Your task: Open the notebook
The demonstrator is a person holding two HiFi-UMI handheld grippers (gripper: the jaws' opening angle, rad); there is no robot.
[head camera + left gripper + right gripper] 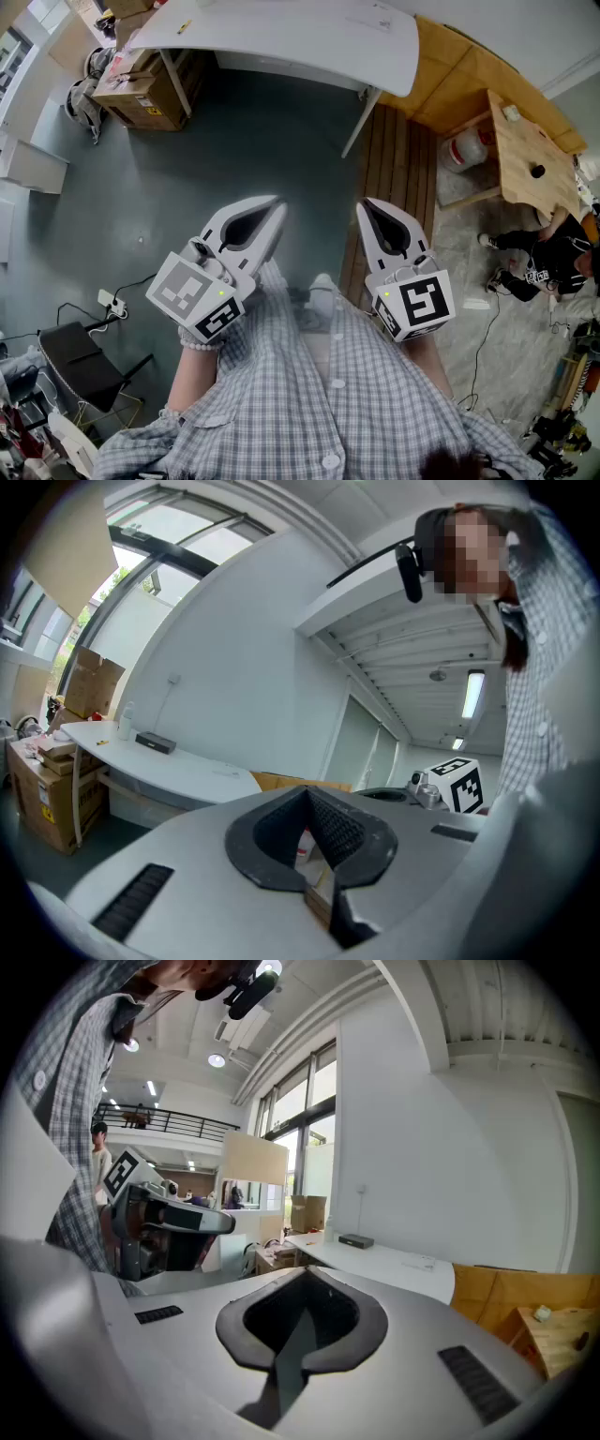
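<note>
L gripper (275, 204) & R gripper (364, 206): fingers clenched, empty; hands seemingly hidden behind marker cubes (192, 292).

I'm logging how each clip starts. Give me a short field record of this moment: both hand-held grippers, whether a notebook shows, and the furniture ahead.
left hand-held gripper: jaws shut, nothing between them
right hand-held gripper: jaws shut, nothing between them
notebook: not seen in any view
white table: ahead, across the grey floor
wooden table: ahead to the right
cardboard boxes: by the white table's left end
task state: not yet begun
</note>
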